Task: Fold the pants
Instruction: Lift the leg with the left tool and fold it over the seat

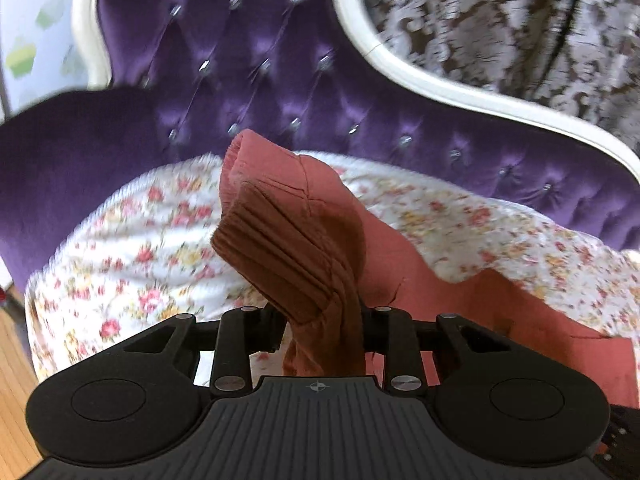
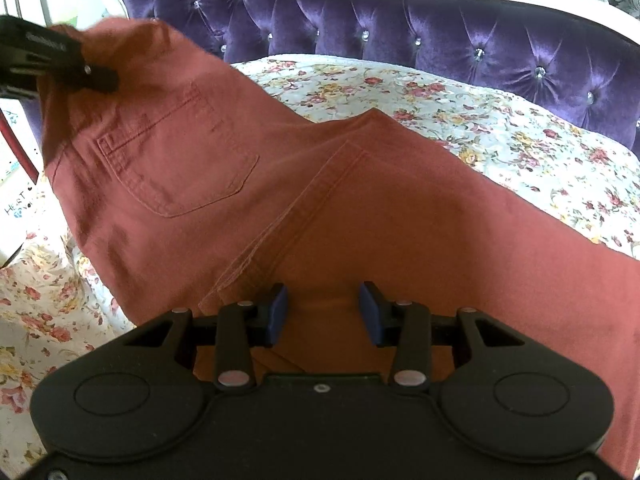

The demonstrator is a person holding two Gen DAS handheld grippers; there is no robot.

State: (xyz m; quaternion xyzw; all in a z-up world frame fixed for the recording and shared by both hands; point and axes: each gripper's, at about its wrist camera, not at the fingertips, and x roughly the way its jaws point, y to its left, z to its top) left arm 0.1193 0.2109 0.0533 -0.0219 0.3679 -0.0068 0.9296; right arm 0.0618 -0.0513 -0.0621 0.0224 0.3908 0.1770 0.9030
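Observation:
Rust-red pants (image 2: 304, 200) lie across a floral bedspread (image 2: 520, 148), back pocket (image 2: 180, 160) up. My left gripper (image 1: 322, 332) is shut on the bunched waistband (image 1: 288, 240) and lifts it off the bed; it also shows at the upper left of the right wrist view (image 2: 60, 64). My right gripper (image 2: 322, 312) is open, its blue pads (image 2: 278, 312) just above the pants near the crotch seam, holding nothing.
A purple tufted headboard (image 2: 440, 40) with a white frame (image 1: 440, 80) stands behind the bed. Patterned wallpaper (image 1: 520, 20) is beyond it. Wood floor (image 1: 12, 380) shows at the lower left of the left wrist view.

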